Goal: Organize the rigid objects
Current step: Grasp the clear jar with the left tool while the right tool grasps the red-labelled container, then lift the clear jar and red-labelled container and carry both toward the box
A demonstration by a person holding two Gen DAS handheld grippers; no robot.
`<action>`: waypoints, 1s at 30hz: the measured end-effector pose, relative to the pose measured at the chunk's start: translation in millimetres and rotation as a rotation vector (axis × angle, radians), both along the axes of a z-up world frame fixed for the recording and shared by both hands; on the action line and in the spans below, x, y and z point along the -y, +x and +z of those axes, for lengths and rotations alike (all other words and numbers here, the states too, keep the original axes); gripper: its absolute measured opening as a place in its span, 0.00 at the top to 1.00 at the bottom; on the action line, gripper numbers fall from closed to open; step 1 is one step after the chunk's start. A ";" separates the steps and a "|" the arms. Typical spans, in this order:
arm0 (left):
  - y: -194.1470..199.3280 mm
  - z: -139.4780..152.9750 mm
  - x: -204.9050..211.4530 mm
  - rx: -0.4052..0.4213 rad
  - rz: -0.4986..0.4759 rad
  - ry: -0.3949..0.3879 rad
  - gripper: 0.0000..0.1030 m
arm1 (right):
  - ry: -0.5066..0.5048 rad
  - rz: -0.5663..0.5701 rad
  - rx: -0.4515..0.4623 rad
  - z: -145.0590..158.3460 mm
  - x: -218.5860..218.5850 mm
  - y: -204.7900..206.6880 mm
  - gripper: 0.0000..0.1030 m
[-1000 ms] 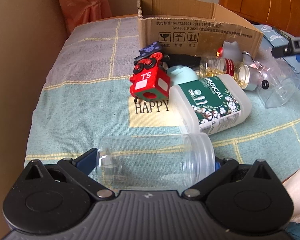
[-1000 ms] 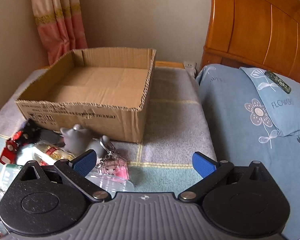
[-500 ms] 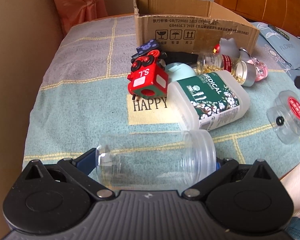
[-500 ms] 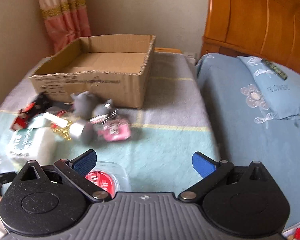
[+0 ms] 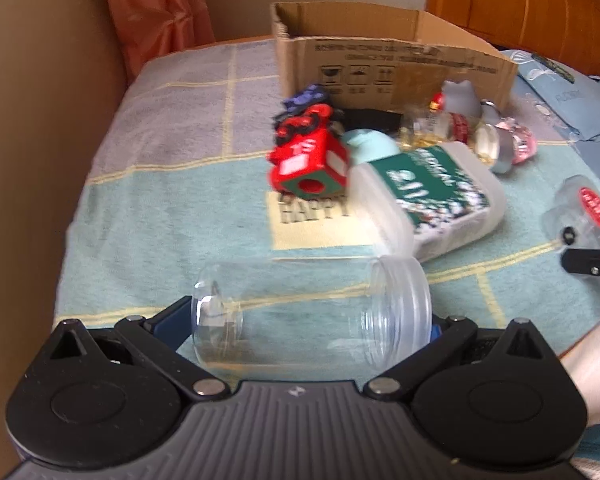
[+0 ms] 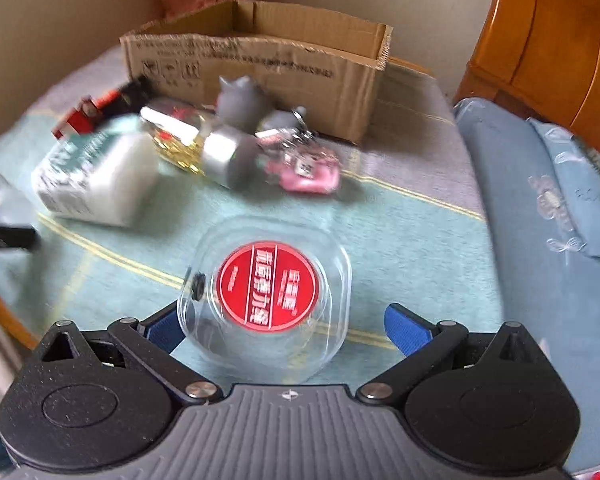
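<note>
A clear plastic jar (image 5: 312, 312) lies sideways between the fingers of my left gripper (image 5: 304, 322), which is shut on its two ends, low over the bedspread. My right gripper (image 6: 284, 326) is open around a clear lidded container with a round red label (image 6: 266, 288) that rests on the bedspread; its left pad is close to the container and the right pad stands apart. The same container (image 5: 584, 208) shows at the right in the left wrist view. Behind stands an open cardboard box (image 6: 260, 64), also in the left wrist view (image 5: 392, 60).
In front of the box lie a red toy train (image 5: 308, 164), a white bottle with a green label (image 5: 428, 200), a capsule bottle (image 6: 204, 148), a grey cat figure (image 6: 244, 98) and a pink keychain (image 6: 308, 168). A blue pillow (image 6: 540, 200) and a wooden headboard are at the right.
My right gripper has pulled back and dropped low, so the red-labelled container now sits between its open fingers. The left gripper keeps the jar and has shifted slightly.
</note>
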State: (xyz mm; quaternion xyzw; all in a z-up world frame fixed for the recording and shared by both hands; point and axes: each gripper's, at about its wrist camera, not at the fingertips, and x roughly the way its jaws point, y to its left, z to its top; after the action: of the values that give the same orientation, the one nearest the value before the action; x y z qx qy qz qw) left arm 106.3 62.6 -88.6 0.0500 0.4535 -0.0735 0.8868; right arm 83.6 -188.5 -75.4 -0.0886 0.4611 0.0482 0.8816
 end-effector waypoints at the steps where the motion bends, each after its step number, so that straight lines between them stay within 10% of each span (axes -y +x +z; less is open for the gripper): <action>1: 0.6 -0.1 -2.9 0.004 0.010 0.002 0.01 | 0.010 0.005 0.006 -1.6 3.9 -0.6 0.00; 30: -21.9 -6.4 -4.3 0.130 0.047 -0.015 0.01 | 0.105 0.052 0.088 -10.0 12.4 -11.5 0.00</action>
State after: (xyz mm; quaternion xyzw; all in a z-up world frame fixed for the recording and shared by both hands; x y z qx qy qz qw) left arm 84.4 66.9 -94.9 0.0372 0.3955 -0.0525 0.9162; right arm 72.1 -201.0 -85.5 -0.0561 0.4163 0.0911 0.9029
